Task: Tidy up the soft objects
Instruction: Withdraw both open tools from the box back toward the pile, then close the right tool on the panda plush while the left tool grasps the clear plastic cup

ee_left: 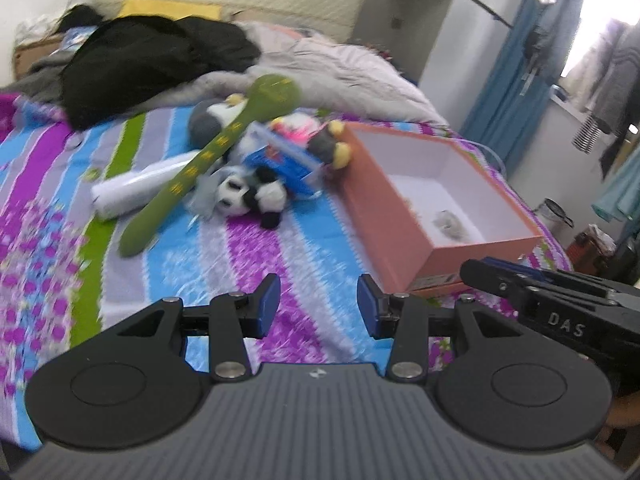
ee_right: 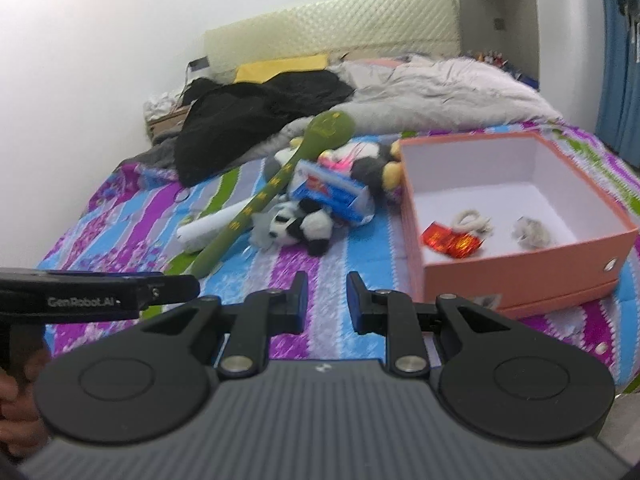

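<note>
Both sets of jaws stand parted and hold nothing: the left gripper (ee_left: pixel 318 304) wider, the right gripper (ee_right: pixel 327 300) narrower. Ahead on the striped bedspread (ee_left: pixel 280 248) lies a fuzzy panda plush (ee_left: pixel 252 196) in a heap with a long green padded paddle (ee_left: pixel 208 156), a white roll (ee_left: pixel 140 184) and a blue packet (ee_right: pixel 332 192). Beside them sits an open salmon cardboard box (ee_right: pixel 520 264) holding small scraps. Motion blur softens the heap.

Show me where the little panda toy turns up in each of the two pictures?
Left wrist view: the panda toy lies left of centre on the striped bedspread, at the near edge of the toy pile.
Right wrist view: the panda toy lies just left of centre, again nearest the camera in the pile.
Shared landmark: the open orange box, to the panda's right in both.
</note>
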The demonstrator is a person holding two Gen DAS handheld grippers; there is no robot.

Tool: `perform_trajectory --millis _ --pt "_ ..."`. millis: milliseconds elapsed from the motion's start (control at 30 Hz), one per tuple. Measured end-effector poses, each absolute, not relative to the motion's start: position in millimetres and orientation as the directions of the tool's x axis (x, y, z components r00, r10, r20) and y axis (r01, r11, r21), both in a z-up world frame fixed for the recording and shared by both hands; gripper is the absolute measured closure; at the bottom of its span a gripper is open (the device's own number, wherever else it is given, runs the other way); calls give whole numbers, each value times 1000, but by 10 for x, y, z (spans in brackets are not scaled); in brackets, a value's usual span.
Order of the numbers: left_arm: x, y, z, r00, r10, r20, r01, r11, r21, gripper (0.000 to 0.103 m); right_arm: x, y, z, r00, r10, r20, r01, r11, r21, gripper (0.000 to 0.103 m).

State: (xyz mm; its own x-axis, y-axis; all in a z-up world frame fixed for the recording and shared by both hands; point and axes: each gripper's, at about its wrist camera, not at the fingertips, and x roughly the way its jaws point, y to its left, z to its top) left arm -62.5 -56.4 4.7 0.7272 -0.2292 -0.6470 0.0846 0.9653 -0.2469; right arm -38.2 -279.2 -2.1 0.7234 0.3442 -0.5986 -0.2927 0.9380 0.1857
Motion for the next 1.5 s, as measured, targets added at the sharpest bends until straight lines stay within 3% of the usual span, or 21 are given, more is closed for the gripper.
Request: perform_trajectory --millis 333,1033,1167,1500 --pt "-616 -273 -217 705 -161 -691 -28 967 -254 55 -224 -2608 -217 662 368 -654 -317 927 201 78" --pt "267 -67 -538 649 -135 -749 -56 973 -224 55 521 -2536 -519 633 359 -686 -266 933 243 77" --pt "451 -50 -583 645 -129 -754 -59 974 -217 55 657 -2524 -568 628 357 -692 -259 934 247 66" --pt "965 9 -748 640 -115 -760 -67 977 -204 55 1066 -2396 -797 593 339 -731 -257 939 227 63"
